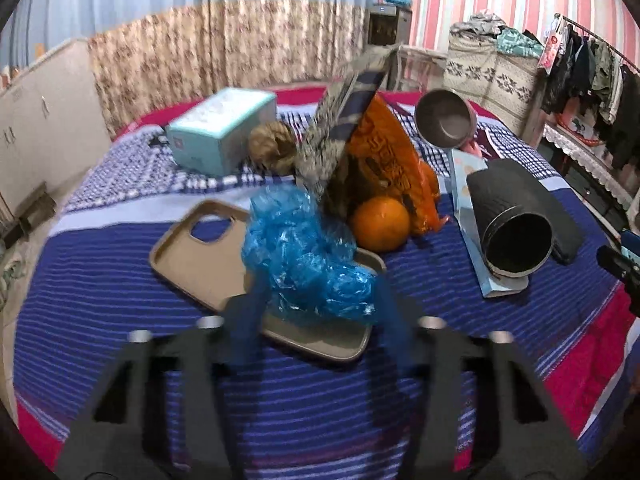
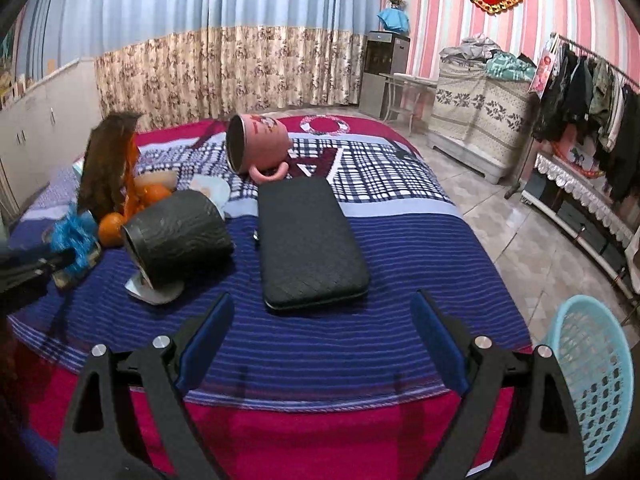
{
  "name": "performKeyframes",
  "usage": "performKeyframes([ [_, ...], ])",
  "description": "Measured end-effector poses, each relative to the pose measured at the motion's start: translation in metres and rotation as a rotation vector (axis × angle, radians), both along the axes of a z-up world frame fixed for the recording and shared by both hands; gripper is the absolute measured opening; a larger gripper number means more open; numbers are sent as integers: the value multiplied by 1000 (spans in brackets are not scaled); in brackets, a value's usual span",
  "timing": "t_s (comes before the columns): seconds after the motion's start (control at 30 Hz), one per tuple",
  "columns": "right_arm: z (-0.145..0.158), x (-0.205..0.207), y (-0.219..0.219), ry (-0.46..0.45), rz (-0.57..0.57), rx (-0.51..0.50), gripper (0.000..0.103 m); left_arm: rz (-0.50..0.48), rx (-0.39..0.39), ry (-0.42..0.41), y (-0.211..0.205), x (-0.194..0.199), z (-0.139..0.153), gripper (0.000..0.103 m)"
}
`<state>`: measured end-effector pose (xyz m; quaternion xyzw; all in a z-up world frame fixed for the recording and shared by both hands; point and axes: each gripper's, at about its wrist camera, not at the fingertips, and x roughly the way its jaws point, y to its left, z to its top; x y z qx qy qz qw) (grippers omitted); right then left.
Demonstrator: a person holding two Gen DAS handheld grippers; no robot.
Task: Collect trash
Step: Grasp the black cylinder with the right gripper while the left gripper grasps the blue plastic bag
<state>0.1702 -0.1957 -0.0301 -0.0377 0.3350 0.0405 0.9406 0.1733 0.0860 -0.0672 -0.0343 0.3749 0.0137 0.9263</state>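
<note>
A crumpled blue plastic bag (image 1: 308, 256) lies on a tan phone case (image 1: 200, 252) on the striped bed cover. My left gripper (image 1: 320, 300) is open, with its blue fingers on either side of the bag's near edge; whether they touch it I cannot tell. Behind the bag stand an orange snack wrapper (image 1: 384, 160) and a patterned packet (image 1: 344, 120). My right gripper (image 2: 322, 312) is open and empty above the bed's near edge, in front of a black wallet (image 2: 308, 240). A light blue mesh basket (image 2: 596, 384) stands on the floor at the lower right. The bag also shows in the right wrist view (image 2: 74, 240).
An orange (image 1: 380, 224), a black cylindrical cup on its side (image 1: 512, 224), a pink mug (image 2: 260, 144), a teal box (image 1: 220, 128) and a woven ball (image 1: 272, 144) lie on the bed. A clothes rack (image 2: 592, 92) stands at the right wall.
</note>
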Motion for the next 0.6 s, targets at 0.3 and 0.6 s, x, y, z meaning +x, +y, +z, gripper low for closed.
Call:
performKeyframes([
  [0.3, -2, -1, 34, 9, 77, 25, 88, 53, -21, -97, 35, -30, 26, 29],
  [0.6, -1, 12, 90, 22, 147, 94, 96, 97, 33, -158, 71, -49, 45, 29],
])
